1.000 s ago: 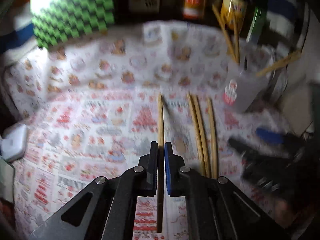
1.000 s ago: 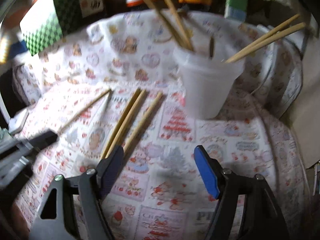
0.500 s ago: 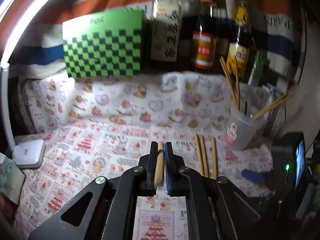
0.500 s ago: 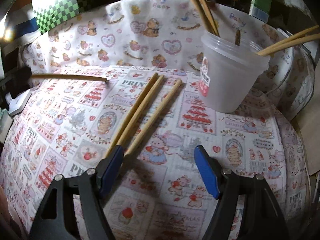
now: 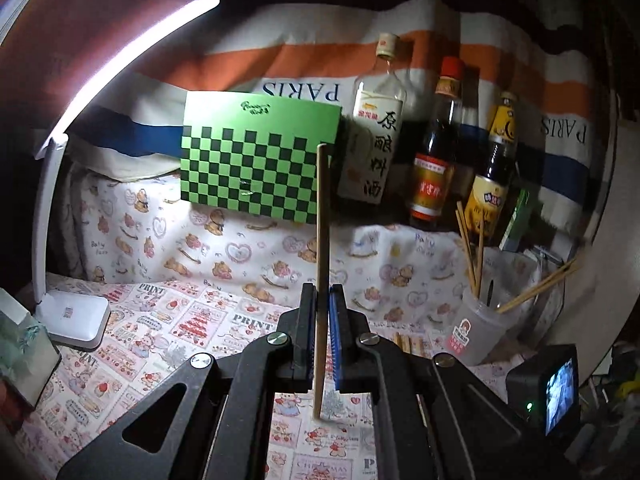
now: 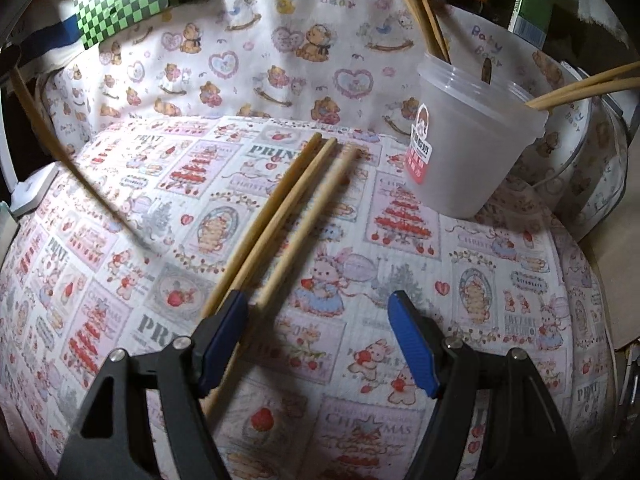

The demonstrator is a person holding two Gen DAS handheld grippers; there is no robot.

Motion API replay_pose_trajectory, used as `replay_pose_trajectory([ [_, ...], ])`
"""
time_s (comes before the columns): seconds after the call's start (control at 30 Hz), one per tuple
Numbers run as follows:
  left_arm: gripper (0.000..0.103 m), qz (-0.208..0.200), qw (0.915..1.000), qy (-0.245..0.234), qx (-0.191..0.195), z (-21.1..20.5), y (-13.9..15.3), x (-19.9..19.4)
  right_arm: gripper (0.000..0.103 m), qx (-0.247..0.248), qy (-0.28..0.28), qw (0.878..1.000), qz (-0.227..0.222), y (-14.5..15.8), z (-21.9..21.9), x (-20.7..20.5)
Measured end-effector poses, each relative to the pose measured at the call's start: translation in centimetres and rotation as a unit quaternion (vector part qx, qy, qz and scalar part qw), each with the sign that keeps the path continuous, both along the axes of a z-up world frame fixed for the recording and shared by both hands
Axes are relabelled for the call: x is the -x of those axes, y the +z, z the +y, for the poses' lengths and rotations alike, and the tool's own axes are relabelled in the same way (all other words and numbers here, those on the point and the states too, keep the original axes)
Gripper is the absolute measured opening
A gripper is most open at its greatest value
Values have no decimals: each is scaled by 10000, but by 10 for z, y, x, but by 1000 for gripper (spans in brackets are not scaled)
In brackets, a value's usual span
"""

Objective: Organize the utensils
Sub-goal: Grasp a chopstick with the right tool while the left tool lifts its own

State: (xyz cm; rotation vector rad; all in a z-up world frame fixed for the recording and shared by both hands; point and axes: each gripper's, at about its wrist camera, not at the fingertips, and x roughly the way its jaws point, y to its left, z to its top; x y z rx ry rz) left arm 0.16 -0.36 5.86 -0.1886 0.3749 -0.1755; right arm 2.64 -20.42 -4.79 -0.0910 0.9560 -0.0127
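Observation:
My left gripper [image 5: 321, 300] is shut on a wooden chopstick [image 5: 322, 220] and holds it above the patterned cloth; it shows blurred at the left of the right wrist view [image 6: 72, 164]. A translucent plastic cup [image 5: 478, 330] holding several chopsticks stands to the right; it is at the upper right in the right wrist view [image 6: 468, 148]. Three chopsticks [image 6: 288, 208] lie side by side on the cloth. My right gripper [image 6: 316, 312] is open and empty just above their near ends; its left finger [image 6: 224, 328] overlaps them.
A green checkered box [image 5: 256, 160] and three bottles [image 5: 432, 152] stand along the back. A white lamp base [image 5: 70, 320] sits at the left. A small black device with a screen [image 5: 554, 388] is at the right edge.
My left gripper has lifted the chopstick off the cloth and tilted up toward the back wall. My right gripper has moved slightly closer over the three chopsticks, still open.

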Motion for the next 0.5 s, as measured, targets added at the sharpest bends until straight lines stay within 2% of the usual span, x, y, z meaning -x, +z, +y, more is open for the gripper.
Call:
replay_pose_trajectory([
  [0.03, 6, -24, 10000, 12, 14, 1, 0, 0, 59, -24, 45, 10000, -27, 1, 1, 1],
  [0.1, 6, -100, 9999, 70, 55, 3, 1, 2, 33, -93, 148, 9998, -25, 1, 2, 1],
  [0.13, 6, -161, 9997, 113, 108, 5, 2, 4, 26, -126, 188, 9997, -16, 2, 2, 2],
  [0.17, 6, -220, 9995, 149, 154, 7, 2, 6, 11, -141, 245, 9996, 2, 2, 4, 3],
  [0.2, 6, -269, 9993, 182, 194, 9, 3, 8, 8, -83, 268, 9996, 16, 2, 5, 3],
  [0.3, 6, -378, 9984, 242, 334, 15, 5, 12, 7, -97, 302, 9995, -66, 5, 4, 6],
  [0.5, 5, -329, 9982, 287, 403, 19, 5, 8, 6, -528, 169, 9954, -784, 38, -10, 18],
])
